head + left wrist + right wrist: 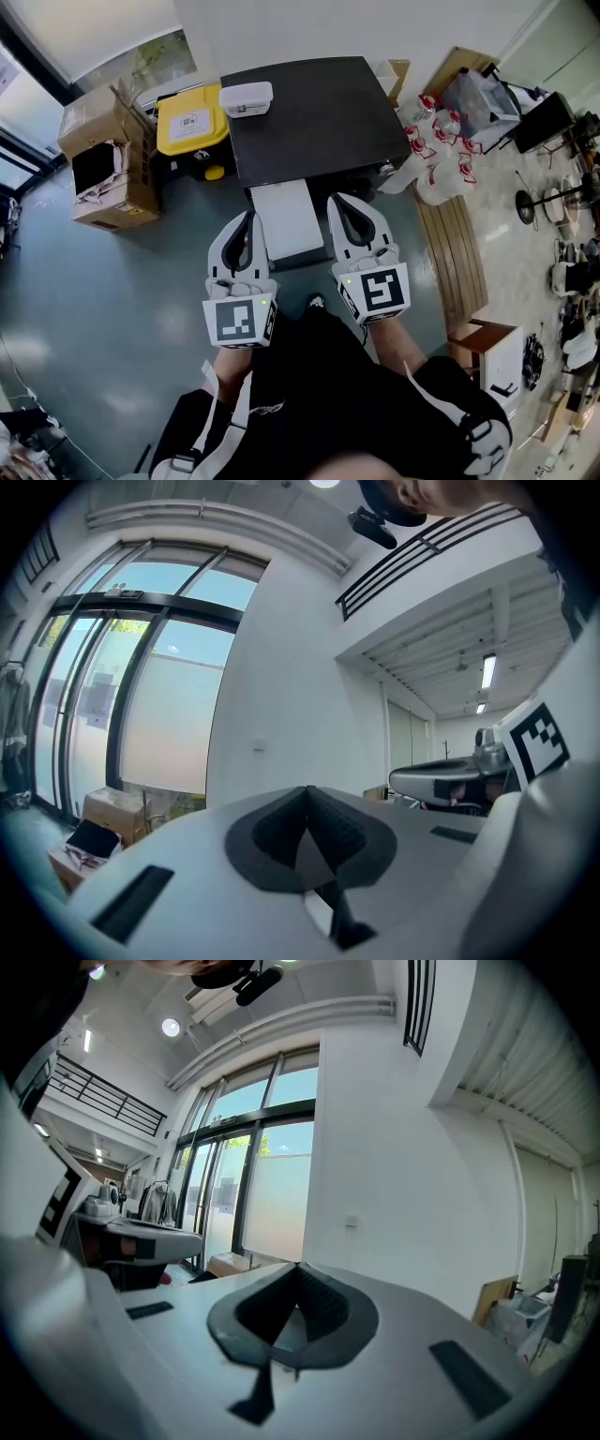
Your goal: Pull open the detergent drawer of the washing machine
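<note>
Seen from above in the head view, the washing machine (pixel 314 117) has a black top and stands against the wall. A white part (pixel 286 217) juts out at its front edge; whether this is the drawer I cannot tell. My left gripper (pixel 248 217) and right gripper (pixel 339 202) hover side by side on either side of that white part, both shut and holding nothing. In the left gripper view the left gripper (pixel 307 791) has its dark pads pressed together, facing a white wall. The right gripper (pixel 298 1267) looks the same in the right gripper view. Neither gripper view shows the machine.
A white box (pixel 246 97) lies on the machine's top. Left of the machine are a yellow-lidded bin (pixel 190 119) and an open cardboard box (pixel 108 155). To the right lie white bags with red print (pixel 436 141) and a wooden slatted bench (pixel 459 248).
</note>
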